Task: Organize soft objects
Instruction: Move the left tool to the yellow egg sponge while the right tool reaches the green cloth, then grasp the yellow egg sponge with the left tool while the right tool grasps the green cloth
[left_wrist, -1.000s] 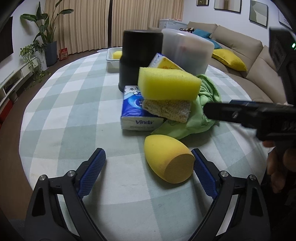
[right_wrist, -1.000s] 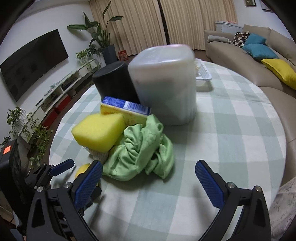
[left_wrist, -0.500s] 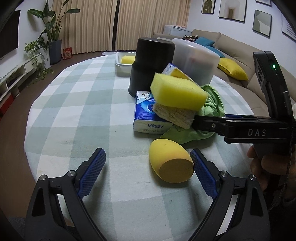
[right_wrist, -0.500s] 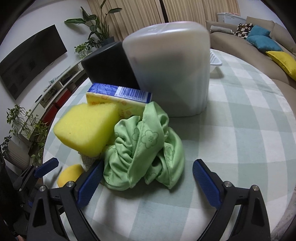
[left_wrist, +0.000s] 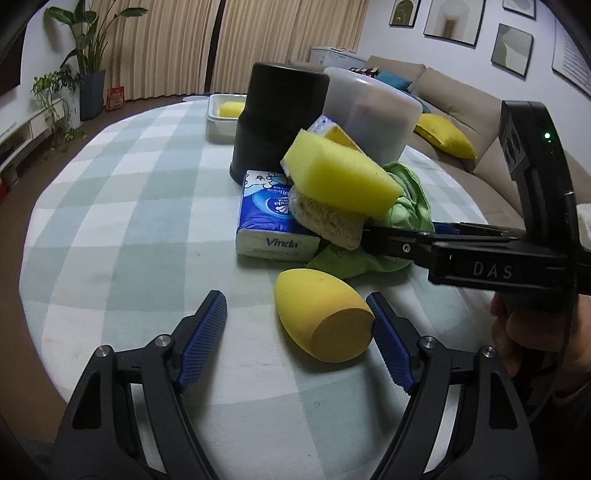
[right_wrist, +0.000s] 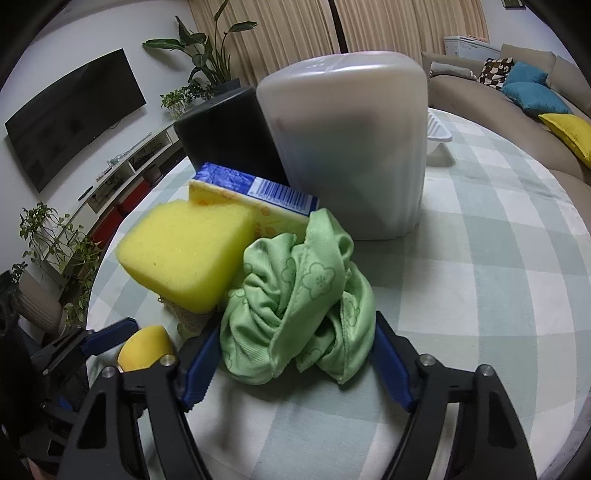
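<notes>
My left gripper (left_wrist: 297, 332) has just been closing its jaws around the yellow egg-shaped sponge (left_wrist: 321, 314), which lies on the checked surface (left_wrist: 122, 206); the right-hand pad touches the sponge's flat end, the other pad stands clear of it, so nothing is clenched yet. My right gripper (right_wrist: 291, 363) has also just been narrowing its jaws, and the crumpled green cloth (right_wrist: 299, 299) now sits between them with both blue pads against its sides, grasped where it lies on the surface. Just beside the cloth a yellow block sponge (right_wrist: 184, 254) leans on a tan loofah pad (left_wrist: 328, 221), which rests on a blue tissue pack (left_wrist: 273, 221). Behind them stand a black canister (left_wrist: 280, 118) and a frosted container (right_wrist: 351, 147), touching each other.
</notes>
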